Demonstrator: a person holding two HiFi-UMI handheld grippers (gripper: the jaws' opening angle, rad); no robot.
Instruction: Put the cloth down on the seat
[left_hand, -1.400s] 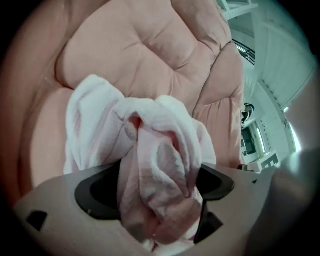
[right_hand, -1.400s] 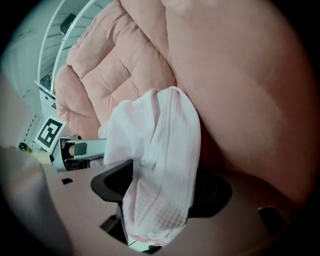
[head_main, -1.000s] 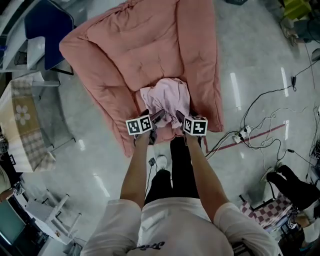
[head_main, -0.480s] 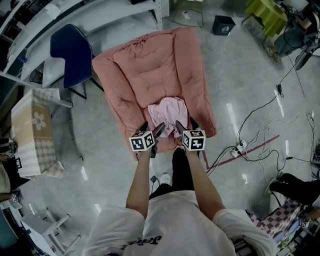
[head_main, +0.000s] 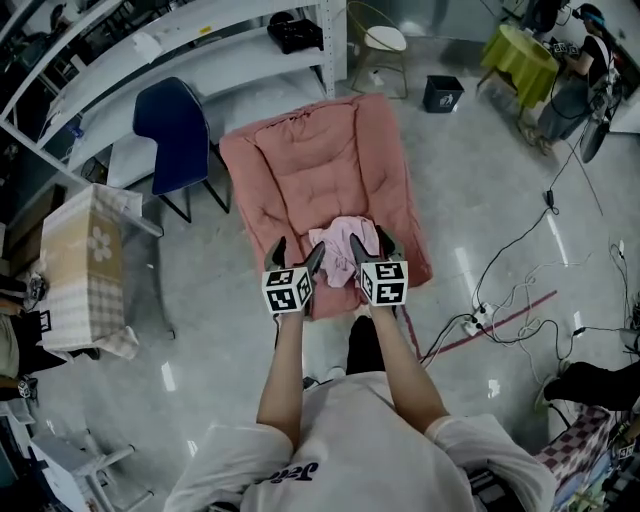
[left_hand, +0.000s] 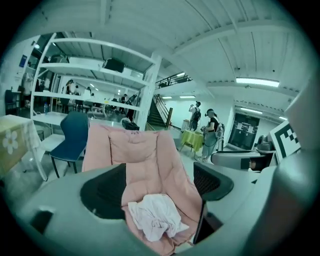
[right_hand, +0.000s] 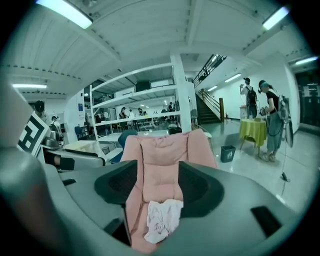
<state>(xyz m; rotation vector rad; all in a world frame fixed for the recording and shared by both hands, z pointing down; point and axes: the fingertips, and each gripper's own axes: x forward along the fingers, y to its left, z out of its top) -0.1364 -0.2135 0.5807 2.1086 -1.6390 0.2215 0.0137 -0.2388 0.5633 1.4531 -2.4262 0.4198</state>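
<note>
The cloth (head_main: 343, 245) lies crumpled on the seat (head_main: 300, 165), ungripped; placement appears complete. The left tongs (head_main: 296, 256) stand wide and empty; the right tongs (head_main: 373, 248) are closing with nothing between them.

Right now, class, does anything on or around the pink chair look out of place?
The cloth lies bunched in a heap near the front edge of the seat, not flat. Loose cables trail across the floor.

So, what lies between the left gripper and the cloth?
Only bare pink seat cushion: the left gripper view shows the left gripper open, clear of the cloth.
</note>
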